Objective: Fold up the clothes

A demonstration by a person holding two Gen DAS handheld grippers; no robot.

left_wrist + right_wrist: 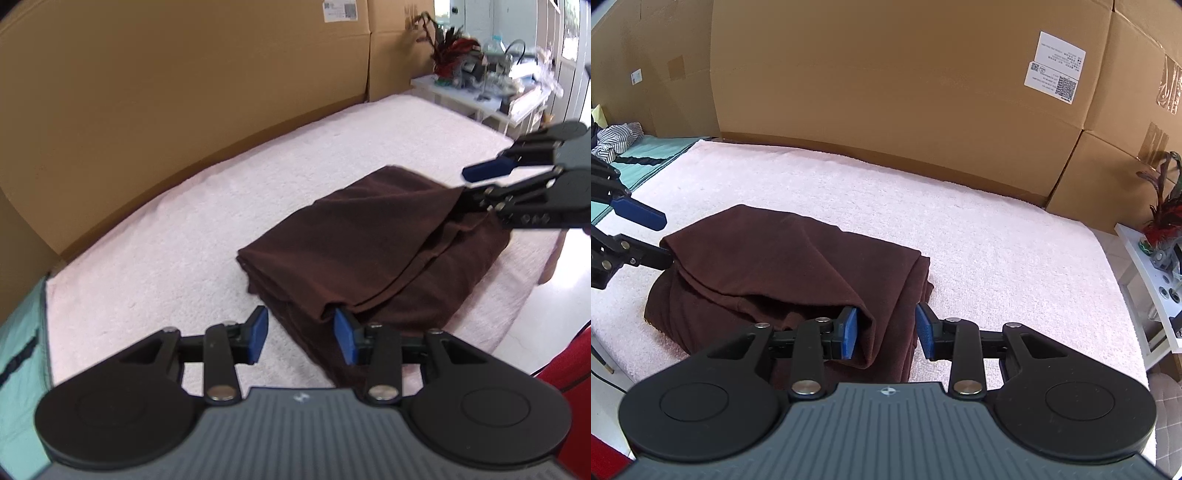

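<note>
Two tools work one folded brown garment (373, 247) lying on the pink-covered bed (177, 236). The left tool (301, 334) stands released, one pad tucked under a near fold. The right tool (884, 332), likewise released, apparently has one finger (848, 332) inside the opposite fold.

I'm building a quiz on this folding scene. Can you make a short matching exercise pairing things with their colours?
Things:
1. folded garment
2. bed cover
3. boxes behind the bed
4. pads of the right claw

Colours:
A. tan cardboard
B. blue
C. dark brown
D. pale pink

Pairs: 1-C, 2-D, 3-A, 4-B
</note>
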